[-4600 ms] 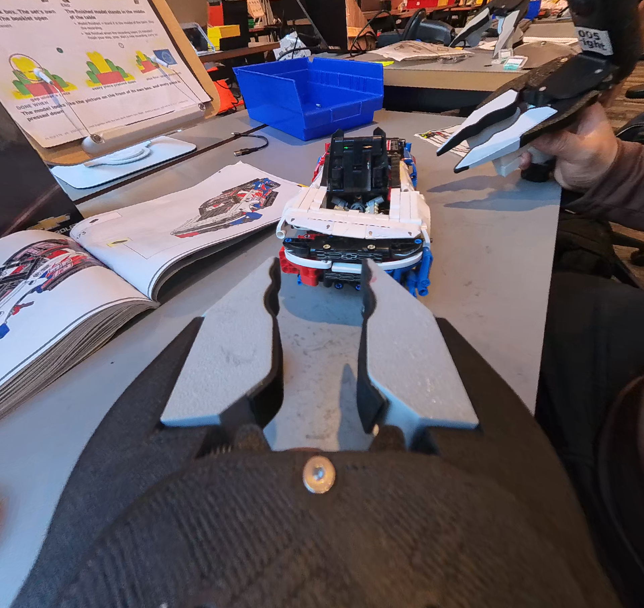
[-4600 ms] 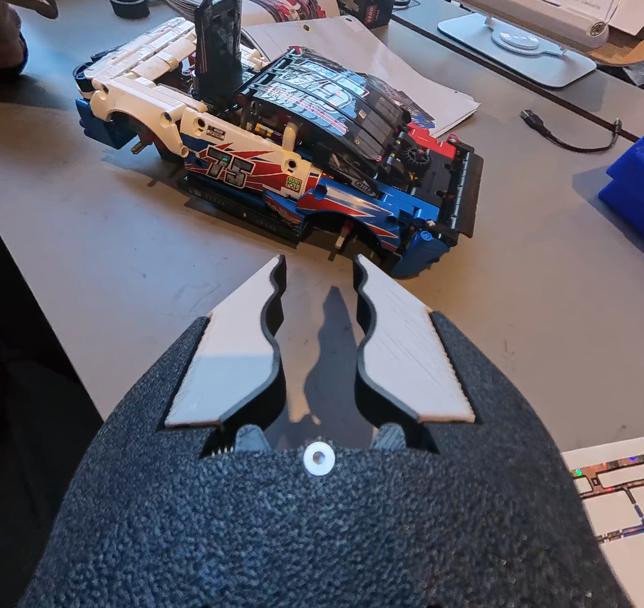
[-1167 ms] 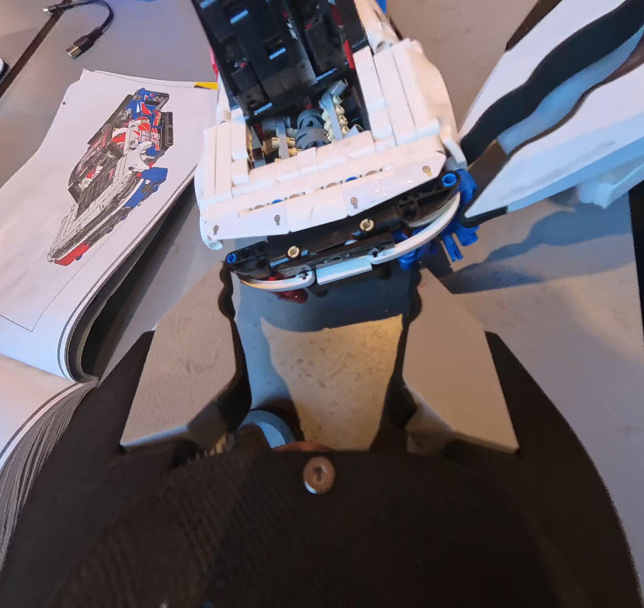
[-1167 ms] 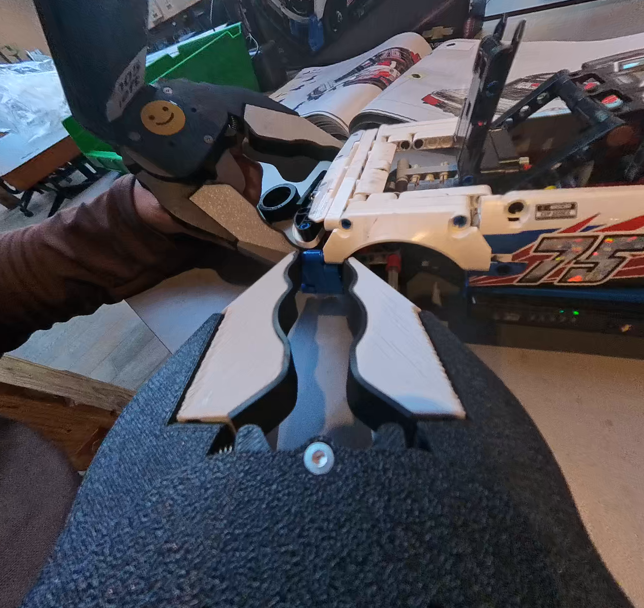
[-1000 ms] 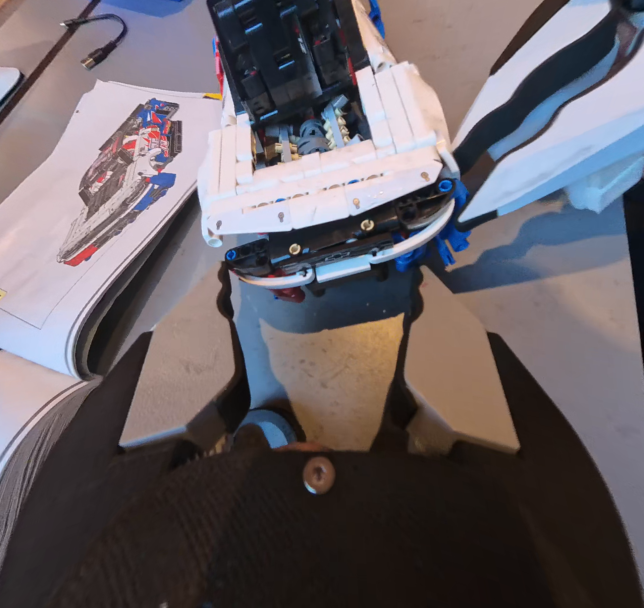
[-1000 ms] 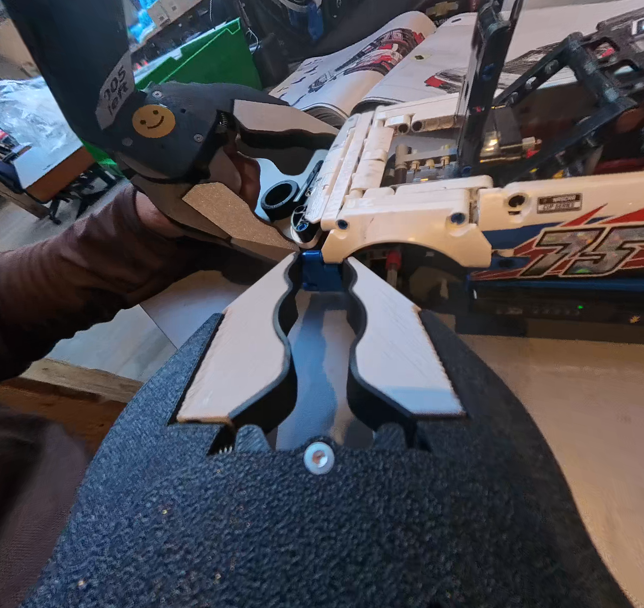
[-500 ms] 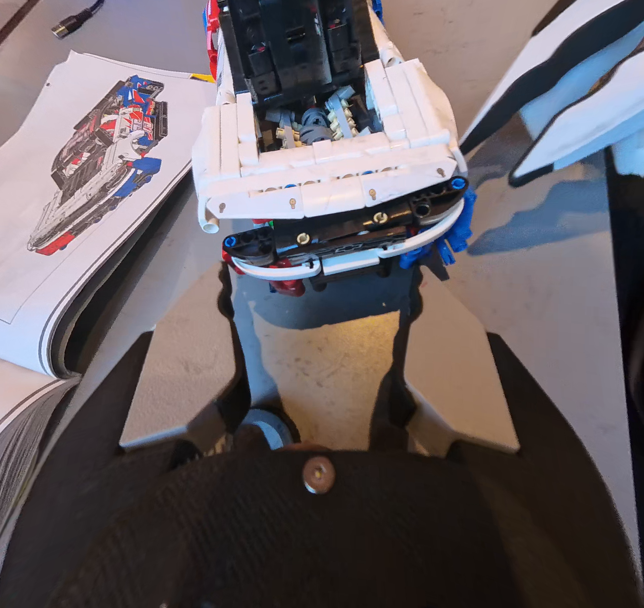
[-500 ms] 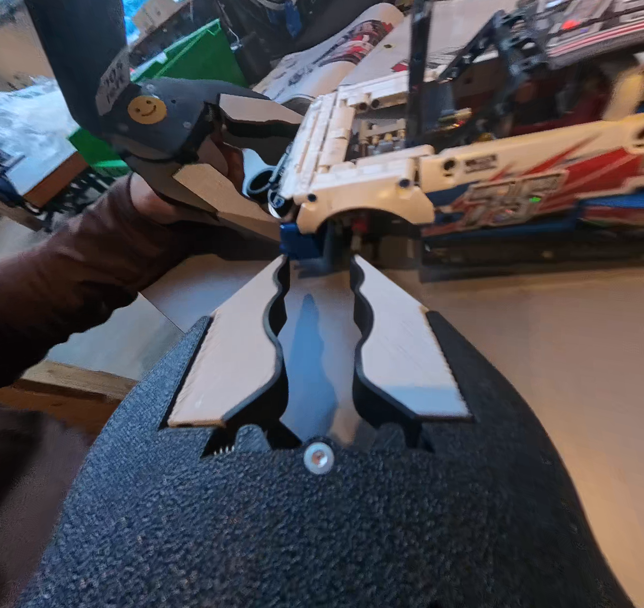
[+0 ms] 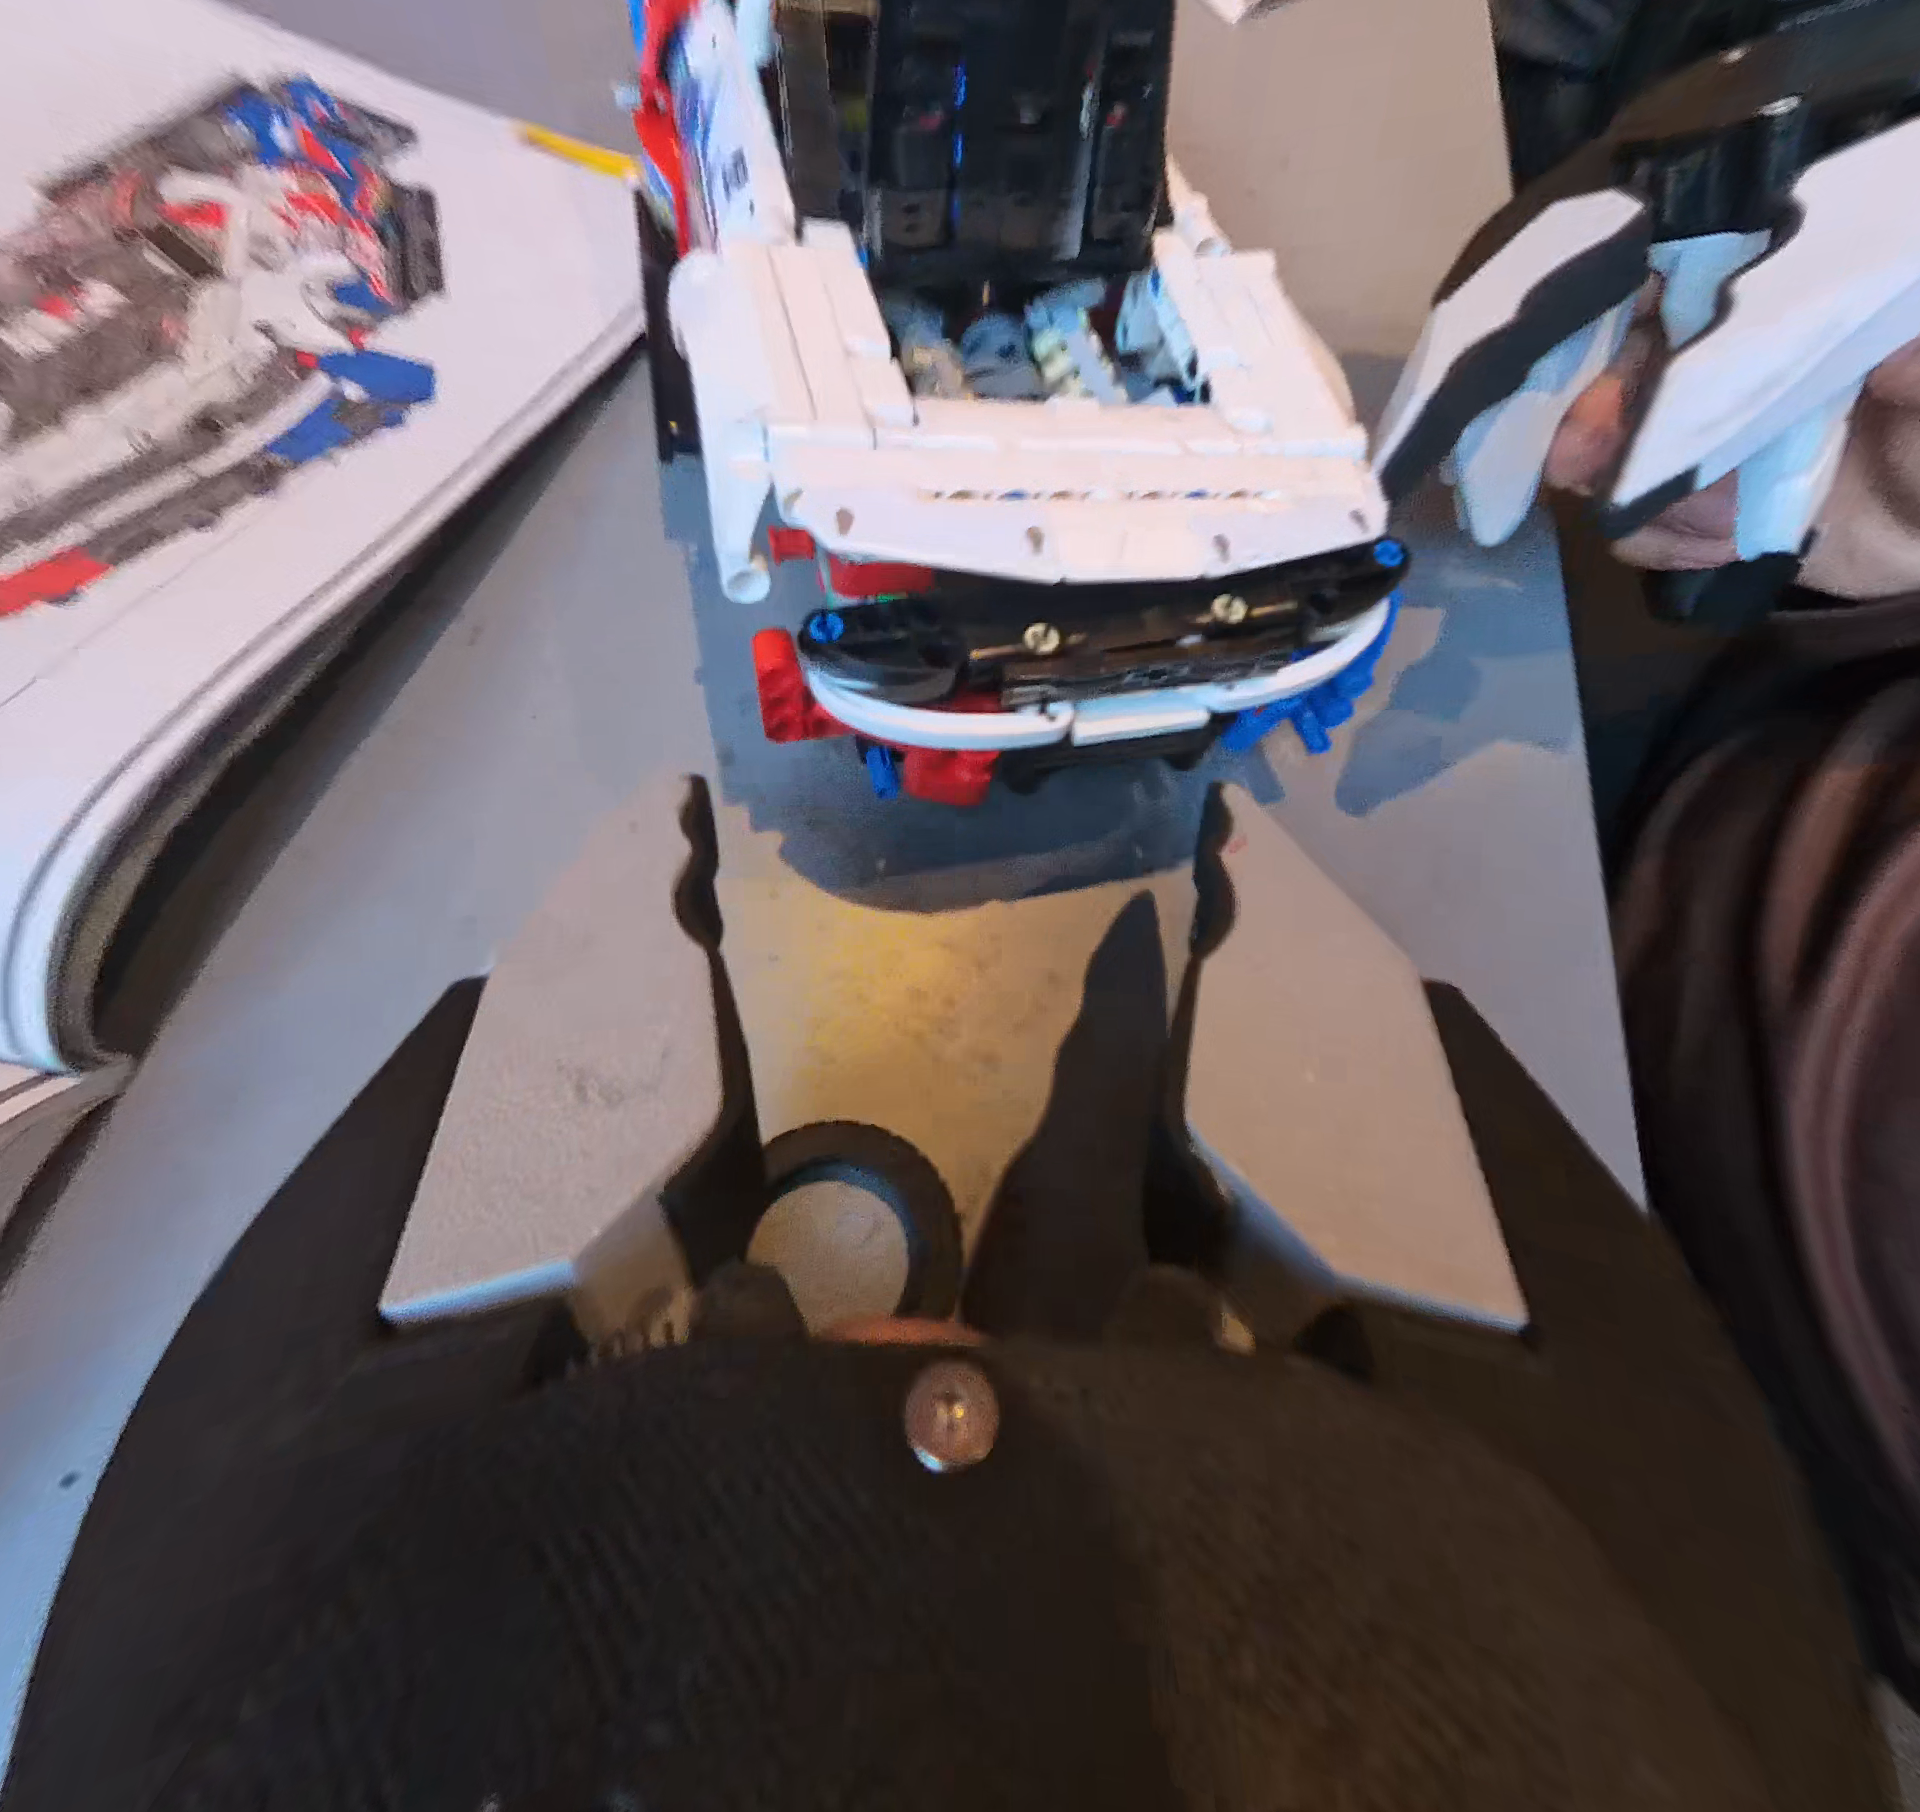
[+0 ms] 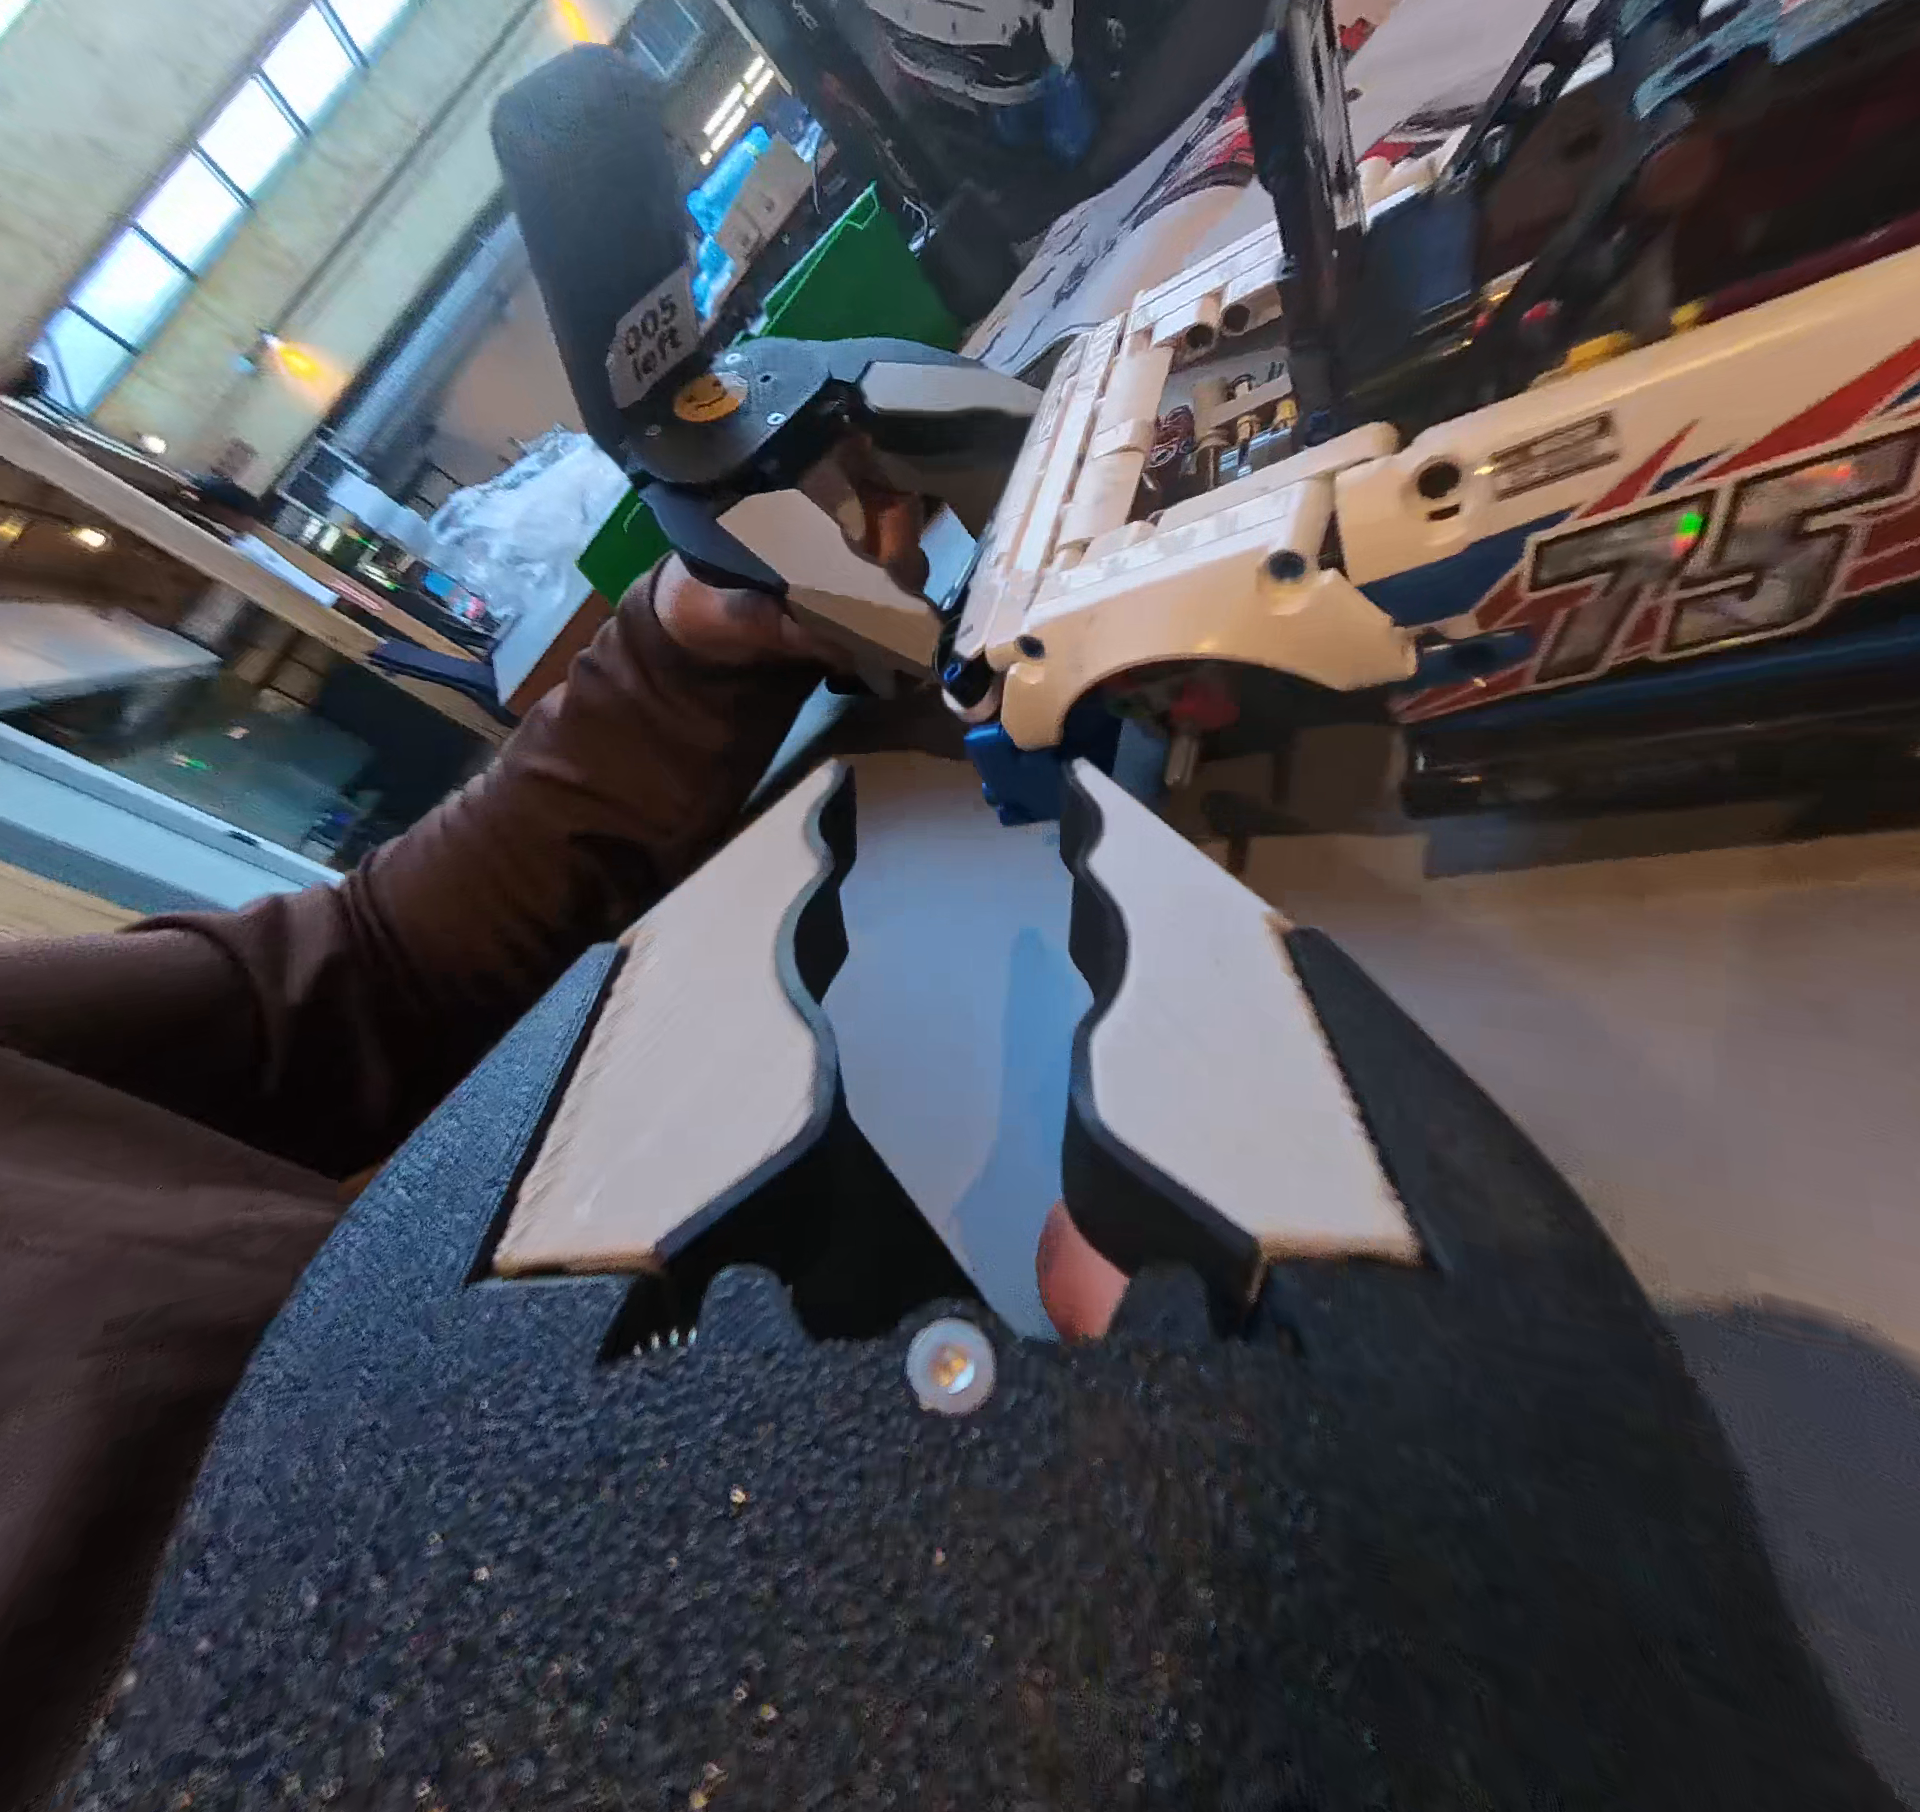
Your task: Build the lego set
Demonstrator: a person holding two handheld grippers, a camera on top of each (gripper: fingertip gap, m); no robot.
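A white, red and blue Lego race car (image 9: 1029, 474) is sitting on the grey table (image 9: 436, 827), filling the upper centre of the left wrist view. The left gripper (image 9: 951, 827) is hovering before its nose, fingers spread and empty. The right gripper (image 10: 951, 806) is pointing at the front wheel arch, fingers parted, gripping nothing.

Left wrist view: looks down along the left tool (image 9: 951, 817) at the car's (image 9: 1039, 474) nose, close, car at 12 o'clock.
Right wrist view: low, tilted, beside the car's (image 10: 1351, 557) flank, very close.
Shared: car front; each view shows the other tool.
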